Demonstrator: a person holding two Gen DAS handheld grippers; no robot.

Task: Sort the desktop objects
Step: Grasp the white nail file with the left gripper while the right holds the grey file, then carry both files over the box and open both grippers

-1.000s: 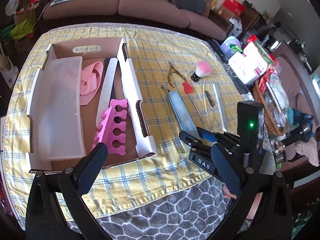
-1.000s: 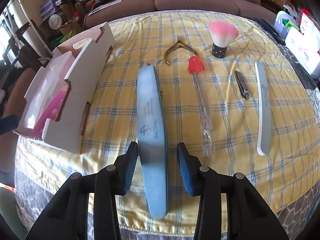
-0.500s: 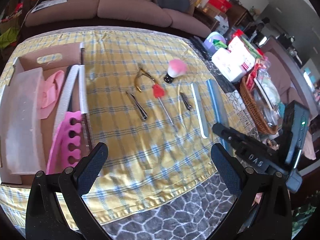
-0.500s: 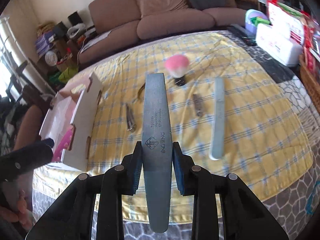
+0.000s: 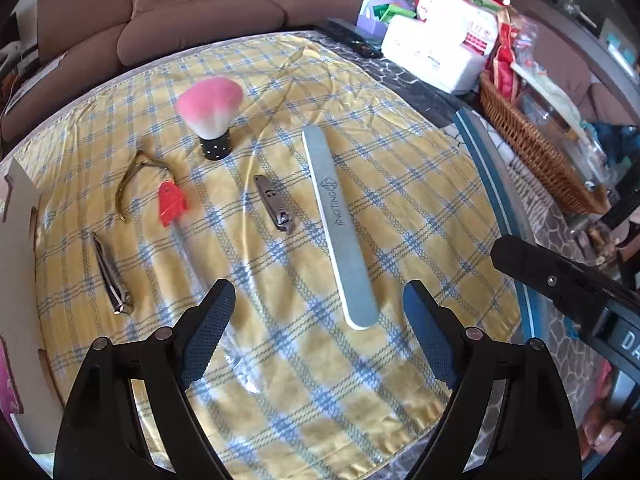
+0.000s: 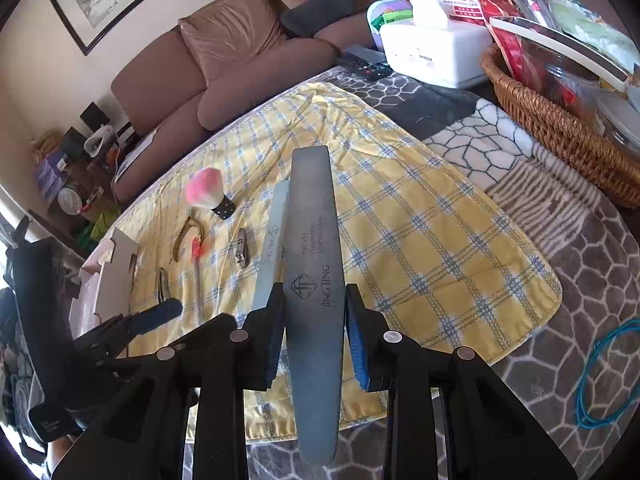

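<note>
My right gripper (image 6: 312, 340) is shut on a dark grey-blue nail file (image 6: 314, 264) and holds it in the air above the yellow checked cloth (image 6: 420, 240); the file's edge also shows in the left wrist view (image 5: 492, 188). My left gripper (image 5: 316, 328) is open and empty, low over the cloth (image 5: 280, 400) near the end of a light grey nail file (image 5: 336, 220). On the cloth lie a pink brush (image 5: 212, 112), nail clippers (image 5: 276, 204), a red-tipped tool (image 5: 172, 204), cuticle nippers (image 5: 128, 180) and a second clipper (image 5: 112, 276).
The white cardboard box (image 5: 16, 248) stands at the cloth's left edge, seen also in the right wrist view (image 6: 114, 276). A wicker basket (image 6: 560, 120), a white tissue box (image 6: 432, 52) and a remote (image 5: 352, 36) stand at the right. A brown sofa (image 6: 240, 60) is behind.
My right gripper has lifted the dark file off the cloth and carried it right and up. My left gripper has swung right, away from the box, and come down toward the light grey file.
</note>
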